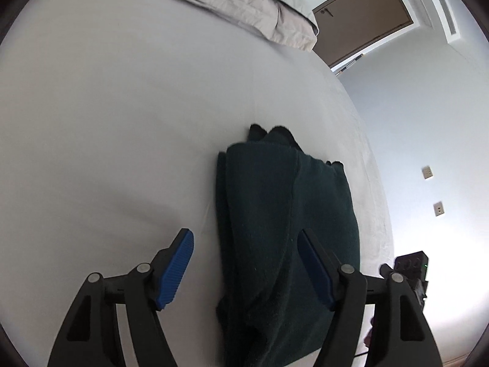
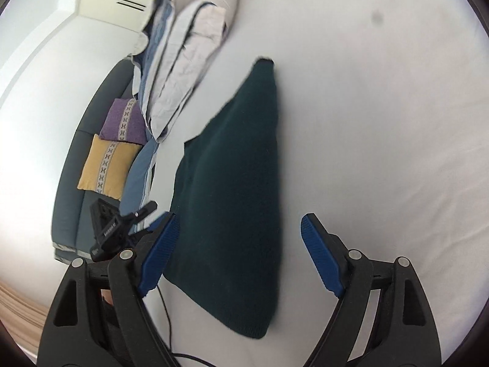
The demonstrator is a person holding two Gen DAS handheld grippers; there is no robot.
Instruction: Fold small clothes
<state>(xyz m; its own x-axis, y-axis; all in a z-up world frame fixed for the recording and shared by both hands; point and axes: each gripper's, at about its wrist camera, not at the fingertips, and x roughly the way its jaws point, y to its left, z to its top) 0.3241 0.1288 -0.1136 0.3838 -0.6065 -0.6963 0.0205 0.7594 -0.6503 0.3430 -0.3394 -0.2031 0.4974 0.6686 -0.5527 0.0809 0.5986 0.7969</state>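
A dark green knitted garment (image 1: pixel 284 229) lies folded on the white bed sheet (image 1: pixel 122 122). My left gripper (image 1: pixel 246 263) is open just above its near part, with the jaws spread over its left half. In the right wrist view the same garment (image 2: pixel 232 202) lies as a long folded shape. My right gripper (image 2: pixel 238 250) is open above its near end, with the jaws on either side of it. Neither gripper holds anything.
A folded grey and blue duvet (image 1: pixel 244 0) lies at the far end of the bed, also in the right wrist view (image 2: pixel 183 55). A dark sofa (image 2: pixel 91 116) with a purple cushion (image 2: pixel 123 120) and a yellow cushion (image 2: pixel 105 166) stands beside the bed. A brown door (image 1: pixel 363 18) is beyond.
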